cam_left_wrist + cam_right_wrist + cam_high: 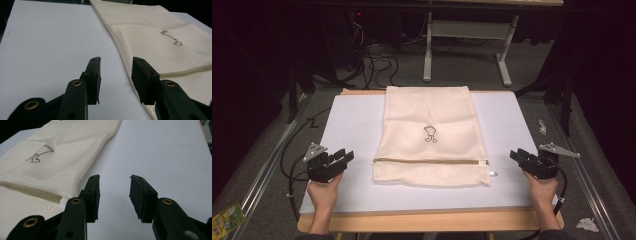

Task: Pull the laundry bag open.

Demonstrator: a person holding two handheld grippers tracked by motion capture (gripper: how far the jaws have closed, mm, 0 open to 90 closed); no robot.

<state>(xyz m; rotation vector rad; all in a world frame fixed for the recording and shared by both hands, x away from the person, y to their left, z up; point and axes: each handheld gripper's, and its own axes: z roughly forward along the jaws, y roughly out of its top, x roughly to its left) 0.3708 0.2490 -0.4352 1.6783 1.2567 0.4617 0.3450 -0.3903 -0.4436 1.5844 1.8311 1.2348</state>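
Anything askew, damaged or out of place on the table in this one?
Nothing stands out. The cream mesh laundry bag lies flat and roughly square on the white mat, its zipper closed. The left gripper and right gripper sit open on either side, touching nothing.

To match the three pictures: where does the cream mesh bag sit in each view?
High view: the mesh bag lies mid-table on the white mat.
Left gripper view: upper right, beyond the left gripper.
Right gripper view: upper left, beside the right gripper.
Shared landmark: the small dark outline drawing on the bag.
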